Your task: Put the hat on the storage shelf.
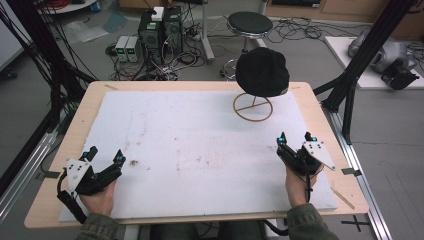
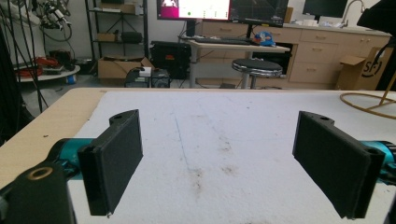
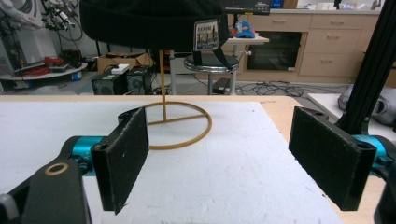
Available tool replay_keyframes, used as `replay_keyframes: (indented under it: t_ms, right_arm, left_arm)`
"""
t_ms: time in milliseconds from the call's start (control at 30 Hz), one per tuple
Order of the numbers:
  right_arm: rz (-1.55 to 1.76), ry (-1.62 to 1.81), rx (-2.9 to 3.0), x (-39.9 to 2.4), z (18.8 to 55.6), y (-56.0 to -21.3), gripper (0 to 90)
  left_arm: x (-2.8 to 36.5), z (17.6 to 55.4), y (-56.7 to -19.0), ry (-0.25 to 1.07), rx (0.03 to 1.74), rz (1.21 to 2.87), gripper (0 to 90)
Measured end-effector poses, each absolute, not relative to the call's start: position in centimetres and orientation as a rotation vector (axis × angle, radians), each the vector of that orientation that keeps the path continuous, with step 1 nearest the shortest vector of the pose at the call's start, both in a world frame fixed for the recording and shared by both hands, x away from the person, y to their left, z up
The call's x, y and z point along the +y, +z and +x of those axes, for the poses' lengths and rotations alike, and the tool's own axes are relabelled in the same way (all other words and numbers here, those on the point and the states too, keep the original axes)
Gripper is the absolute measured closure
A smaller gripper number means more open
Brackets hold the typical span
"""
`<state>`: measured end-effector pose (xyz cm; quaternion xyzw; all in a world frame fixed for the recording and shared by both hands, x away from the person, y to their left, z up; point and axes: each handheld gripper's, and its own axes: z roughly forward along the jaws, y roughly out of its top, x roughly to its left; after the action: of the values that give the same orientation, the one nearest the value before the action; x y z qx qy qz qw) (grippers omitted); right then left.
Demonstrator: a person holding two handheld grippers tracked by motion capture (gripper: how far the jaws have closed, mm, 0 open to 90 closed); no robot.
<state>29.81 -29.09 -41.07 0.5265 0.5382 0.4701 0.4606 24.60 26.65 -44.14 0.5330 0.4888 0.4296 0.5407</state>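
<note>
Black cap: matt cloth, woven label at back. Stand: thin wire, golden-tan, smooth. Mat: white, matt, rough-grained, stained brown in spots. Table: pale wood, smooth. Gripper pads: black, matt, grainy; teal fittings look anodised metal.

Even, diffuse overhead room light in the high view, moderately dim, with soft faint shadows under the black cap and its stand ring; no hard glare on the white mat, frame slightly soft and low in resolution. Brighter in both gripper views, monitor blown out to white, near tongs pads slightly soft against a sharper background. Mild wide-angle bowing toward frame edges, dark frame post rendered nearly featureless.
</note>
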Motion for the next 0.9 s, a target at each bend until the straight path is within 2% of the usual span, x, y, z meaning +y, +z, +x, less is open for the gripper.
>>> replay_keyframes:
  t_ms: [900]
  right_arm:
    - [1.353,1.153,1.342,-29.4,30.37,-41.5,19.2]
  left_arm:
    - [26.85,24.22,-44.18,1.024,1.167,1.277,16.1]
